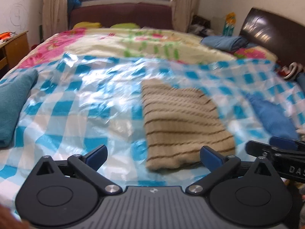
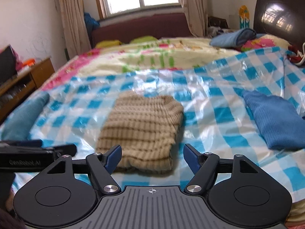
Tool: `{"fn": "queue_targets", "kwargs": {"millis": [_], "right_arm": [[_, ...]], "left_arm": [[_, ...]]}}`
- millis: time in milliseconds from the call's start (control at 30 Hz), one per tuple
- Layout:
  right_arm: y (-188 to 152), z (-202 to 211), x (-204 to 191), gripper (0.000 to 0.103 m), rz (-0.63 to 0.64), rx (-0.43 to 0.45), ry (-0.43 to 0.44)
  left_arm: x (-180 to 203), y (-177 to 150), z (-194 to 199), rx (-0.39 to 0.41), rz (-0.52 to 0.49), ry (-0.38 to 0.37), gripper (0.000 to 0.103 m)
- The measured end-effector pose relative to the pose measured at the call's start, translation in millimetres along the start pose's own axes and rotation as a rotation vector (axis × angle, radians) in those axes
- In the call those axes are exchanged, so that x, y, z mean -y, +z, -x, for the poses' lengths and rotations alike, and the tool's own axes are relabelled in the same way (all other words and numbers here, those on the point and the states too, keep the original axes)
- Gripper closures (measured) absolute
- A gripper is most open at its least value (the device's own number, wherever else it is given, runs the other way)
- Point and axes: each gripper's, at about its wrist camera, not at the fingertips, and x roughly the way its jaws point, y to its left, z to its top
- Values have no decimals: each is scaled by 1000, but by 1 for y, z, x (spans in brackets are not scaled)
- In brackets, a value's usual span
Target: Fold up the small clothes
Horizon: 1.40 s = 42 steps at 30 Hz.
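The beige striped knit point(image 2: 142, 131) lies already doubled into a thick, roughly square bundle in the middle of the blue-and-white checked plastic sheet point(image 2: 213, 103), which is spread over the bed point(image 1: 106, 42), probably to give the folding a smooth, clean surface. Its rounded fold faces the cameras, so the near edge is the easy place to take hold of. The right gripper point(image 2: 152, 157) hangs just short of that edge with its blue fingers point(image 2: 114, 157) spread wide and empty, straddling the bundle's width as if lined up for it. The left gripper point(image 1: 153, 157) hovers beside it, its fingers point(image 1: 97, 155) likewise apart and holding nothing, the bundle's near corner sitting toward its right finger. Judging by the compact shape, this garment looks nearly or fully folded. To either side, well apart from the knit, rest a blue garment point(image 2: 274, 122) on the right and a teal one point(image 1: 13, 103) on the left, seemingly kept at the sheet's margins so the centre stays free for work. A folded blue-grey cloth point(image 2: 234, 37) sits far back by the dark headboard point(image 2: 280, 13).
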Motion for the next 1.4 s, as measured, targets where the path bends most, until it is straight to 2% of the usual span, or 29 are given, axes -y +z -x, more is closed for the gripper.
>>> {"fn": "queue_targets", "kwargs": {"millis": [167, 300, 400, 633, 1400], "right_arm": [[-21, -27, 2, 31, -31, -90, 9], [-30, -36, -2, 31, -20, -122, 10], [-35, -40, -3, 31, -19, -136, 9], [-40, -45, -2, 31, -19, -153, 6], [-46, -53, -4, 31, -7, -174, -12]], "left_arm": [[-3, -24, -33, -108, -5, 55, 0], [5, -33, -44, -154, -44, 90, 0], [12, -36, -45, -147, -91, 122, 0], [11, -39, -50, -169, -81, 110, 0], [9, -39, -48, -167, -59, 97, 0]]}}
